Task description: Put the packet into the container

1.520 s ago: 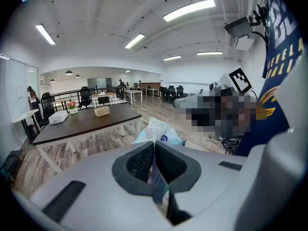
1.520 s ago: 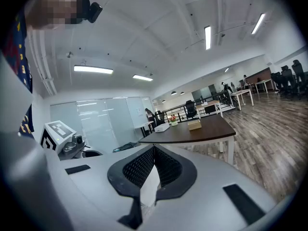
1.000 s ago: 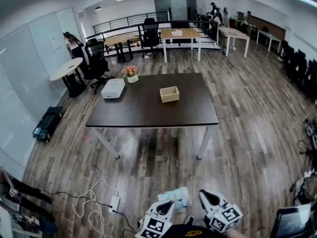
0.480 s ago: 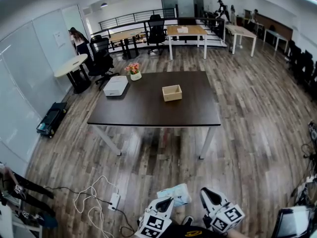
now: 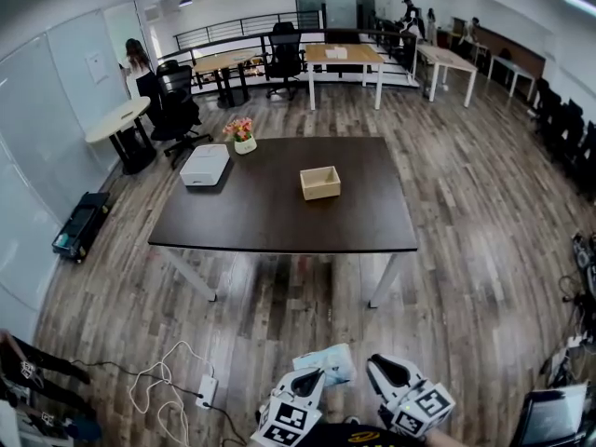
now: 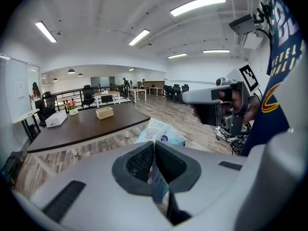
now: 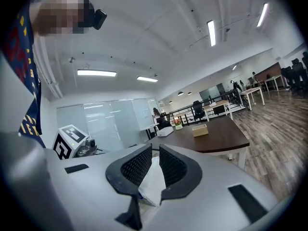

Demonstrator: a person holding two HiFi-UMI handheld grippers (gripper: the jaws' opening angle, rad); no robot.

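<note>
The dark brown rectangular table carries a pale tan wooden box container, a flat white box and pink and orange flowers in a white pot. The plank floor is streaked grey-brown. The pale blue and white plastic packet bears a small dark blue round mark. The left gripper and the right gripper are light grey with black ribbed pads — their cubes carry black-and-white square markers.
</note>
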